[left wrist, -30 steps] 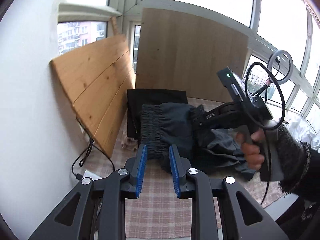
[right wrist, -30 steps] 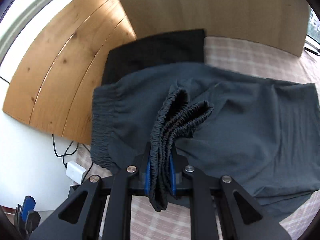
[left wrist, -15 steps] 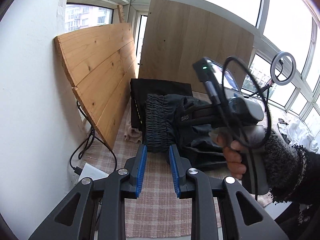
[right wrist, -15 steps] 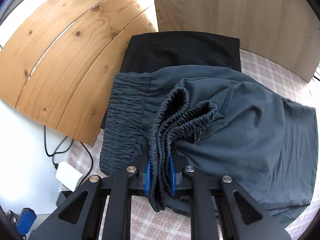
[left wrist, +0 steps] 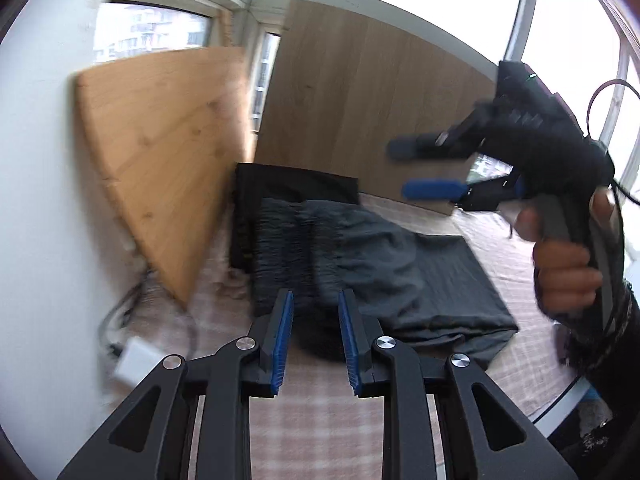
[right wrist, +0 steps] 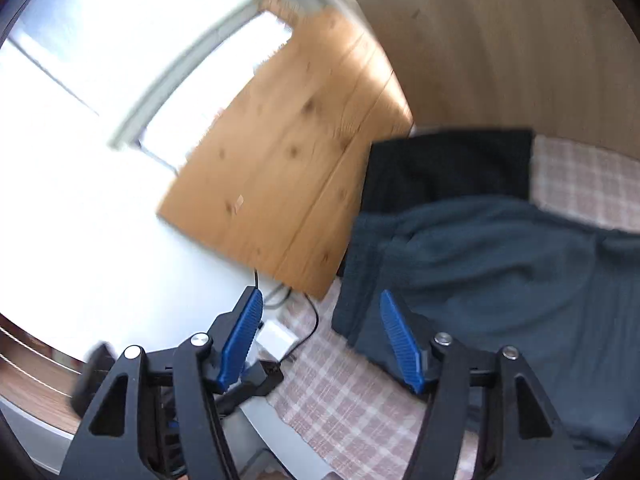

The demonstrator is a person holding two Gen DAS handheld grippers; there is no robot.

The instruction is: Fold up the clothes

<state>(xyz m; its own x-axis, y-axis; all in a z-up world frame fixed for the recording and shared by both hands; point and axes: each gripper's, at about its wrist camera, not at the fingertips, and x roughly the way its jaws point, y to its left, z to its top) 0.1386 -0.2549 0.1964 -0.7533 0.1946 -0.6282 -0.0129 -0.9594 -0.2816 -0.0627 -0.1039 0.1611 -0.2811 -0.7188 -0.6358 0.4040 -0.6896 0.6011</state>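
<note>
Dark grey shorts [left wrist: 360,256] with a gathered waistband lie folded on the checked cloth, partly over a folded black garment [left wrist: 296,184]. My left gripper [left wrist: 314,320] is open and empty, low over the cloth just in front of the waistband. My right gripper [left wrist: 420,170] is open and empty, lifted above the shorts in the left wrist view. In the right wrist view the right gripper [right wrist: 320,332] hangs open over the shorts' [right wrist: 500,272] left edge, and the black garment [right wrist: 448,168] lies behind them.
A pine board [left wrist: 168,160] leans on the white wall at left and a second wood panel [left wrist: 372,104] stands behind the clothes. Cables and a white adapter [left wrist: 136,356] lie at the table's left edge. The checked tablecloth [left wrist: 316,432] covers the table.
My right gripper has let go of the bunched waistband, opened and lifted up and away. The shorts now lie on the cloth. My left gripper has stayed open near the waistband.
</note>
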